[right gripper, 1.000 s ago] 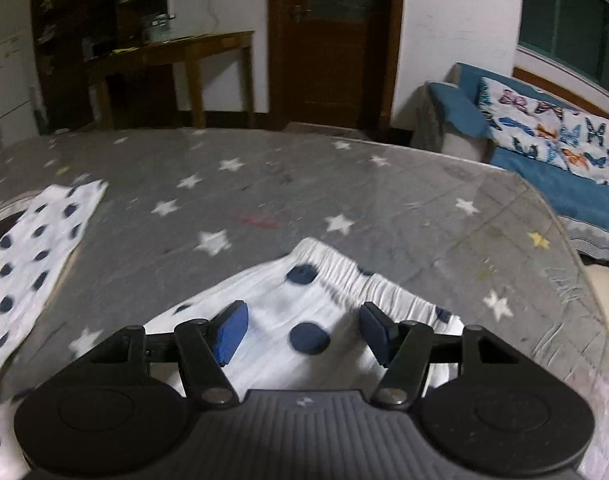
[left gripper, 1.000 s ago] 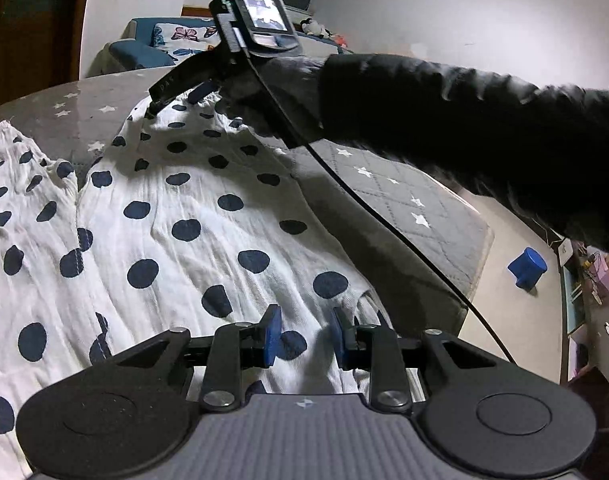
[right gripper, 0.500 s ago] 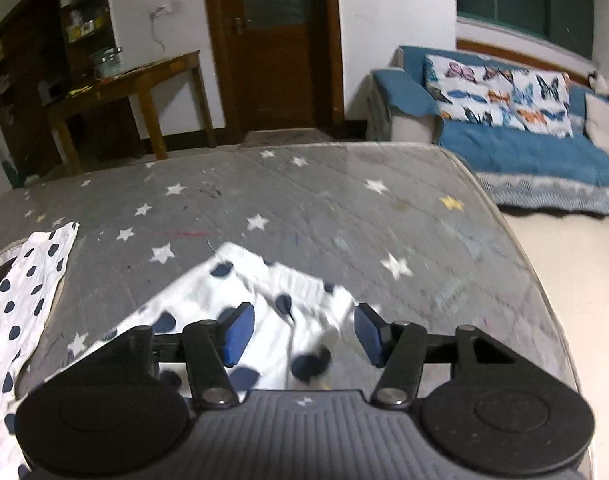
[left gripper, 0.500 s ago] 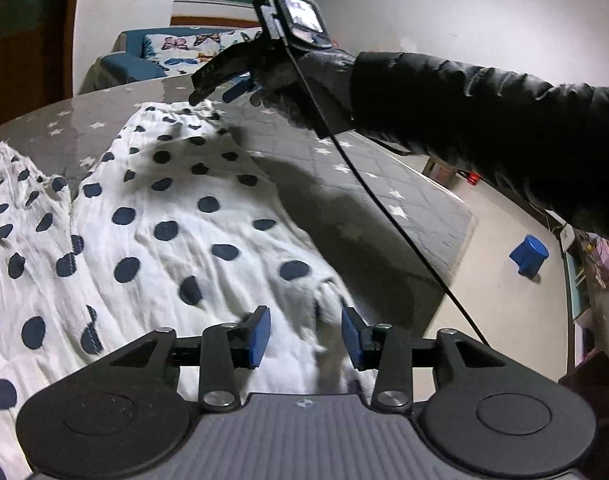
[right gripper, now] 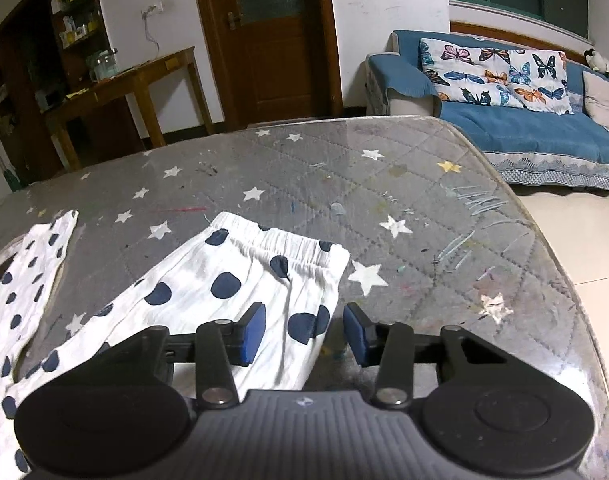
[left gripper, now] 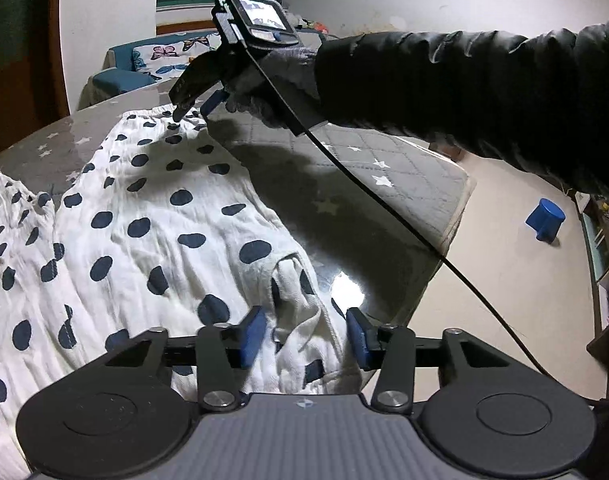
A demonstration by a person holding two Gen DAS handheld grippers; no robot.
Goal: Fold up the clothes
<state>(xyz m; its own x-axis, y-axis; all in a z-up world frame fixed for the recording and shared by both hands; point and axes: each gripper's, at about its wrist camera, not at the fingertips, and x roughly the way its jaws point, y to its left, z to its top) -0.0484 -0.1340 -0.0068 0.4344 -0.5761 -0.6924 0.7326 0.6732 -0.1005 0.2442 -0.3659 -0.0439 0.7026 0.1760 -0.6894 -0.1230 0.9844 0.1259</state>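
White crinkled cotton trousers with navy polka dots [left gripper: 156, 236], spread flat across a grey quilted tabletop printed with white stars [right gripper: 404, 184], elastic waistband at the far end in the right wrist view, bunched hem cuff at the near end in the left wrist view. Second piece of the same dotted white fabric [right gripper: 28, 276] lying just to the left, apart from the trousers, a strip of bare tabletop between them. Left gripper [left gripper: 304, 334] low over the crumpled hem, blue pads spread wide on either side of the raised fold, no cloth pinched between them. Right gripper [right gripper: 302, 332] likewise wide open near the waistband end, left pad over the dotted cloth, right pad over bare tabletop, the garment's side edge lying in the gap, nothing gripped. Seen from the left wrist view, fingers of the right gripper [left gripper: 184, 92] angled down toward the waistband, held by a gloved hand [left gripper: 276, 80] in a black padded sleeve [left gripper: 484, 88], with a small screen on top and a black cable [left gripper: 384, 204] trailing back. Beyond the table: blue sofa with a butterfly-print cushion [right gripper: 492, 72], brown wooden door [right gripper: 272, 36], wooden side table [right gripper: 124, 88], and a blue stool [left gripper: 545, 219] on the pale tiled floor.
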